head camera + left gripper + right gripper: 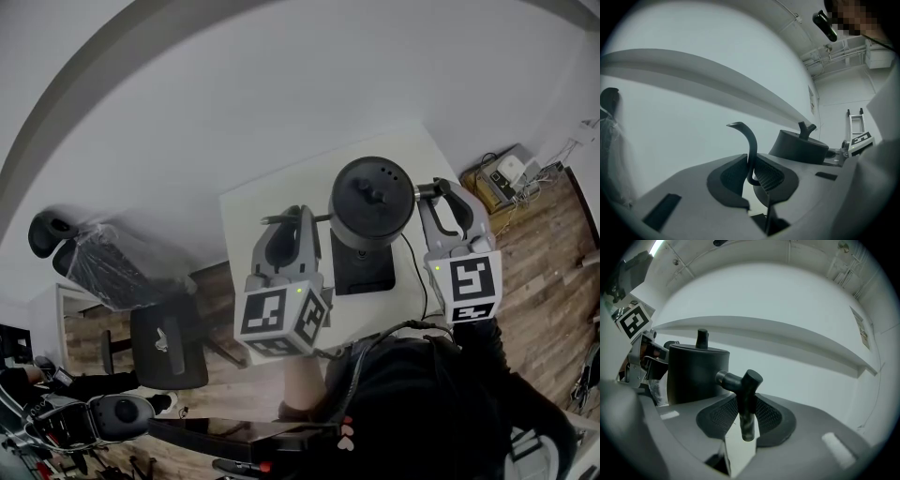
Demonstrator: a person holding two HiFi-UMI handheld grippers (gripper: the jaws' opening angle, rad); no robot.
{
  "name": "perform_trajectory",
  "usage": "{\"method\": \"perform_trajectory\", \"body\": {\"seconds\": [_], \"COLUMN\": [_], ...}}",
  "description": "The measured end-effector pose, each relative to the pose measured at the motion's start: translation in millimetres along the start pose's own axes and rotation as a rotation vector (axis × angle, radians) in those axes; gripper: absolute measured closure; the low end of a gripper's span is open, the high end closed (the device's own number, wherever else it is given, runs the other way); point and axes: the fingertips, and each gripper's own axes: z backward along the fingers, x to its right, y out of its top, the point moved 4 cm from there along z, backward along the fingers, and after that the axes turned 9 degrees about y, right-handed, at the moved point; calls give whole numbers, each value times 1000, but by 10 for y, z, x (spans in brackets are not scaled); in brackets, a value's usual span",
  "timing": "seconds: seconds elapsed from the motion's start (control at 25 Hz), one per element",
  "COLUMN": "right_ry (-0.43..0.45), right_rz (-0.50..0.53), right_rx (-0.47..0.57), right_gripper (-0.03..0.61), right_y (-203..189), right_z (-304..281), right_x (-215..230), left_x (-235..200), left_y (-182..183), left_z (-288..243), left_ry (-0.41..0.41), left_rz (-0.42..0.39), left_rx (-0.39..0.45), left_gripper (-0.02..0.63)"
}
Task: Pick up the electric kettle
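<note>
I see bare table [239, 225] either side of the base [364, 272] under the kettle [372, 202]; a wall [281, 94] blocks the far side.

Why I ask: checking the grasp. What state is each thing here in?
Black round electric kettle: upright, lid on.
Left claw: shut on the kettle's thin curved spout.
Right claw: shut on the kettle's black bar handle.
Flat black kettle base: resting on the white table.

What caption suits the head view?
A black kettle over its base, left gripper on the spout, right gripper on the handle.
</note>
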Motion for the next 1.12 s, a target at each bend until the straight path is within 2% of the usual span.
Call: {"method": "perform_trajectory", "body": {"seconds": [0.36,0.84,1.12], "right_ry": [-10,-8,-10], "right_rz": [3,6,12], "right_rx": [3,-19,-32], "right_gripper": [477,479,479], "right_y": [-75,-13,153], "right_z": [153,-36,-198], "right_x": [103,20,-275], "left_x": [185,-6,-363], "left_y": [-55,-21,79], "left_z": [51,-46,9], "left_ry": [-2,-1,-4], "left_rz": [-4,7,21], "left_rx": [-4,-23,-30], "left_gripper": [572,572,572]}}
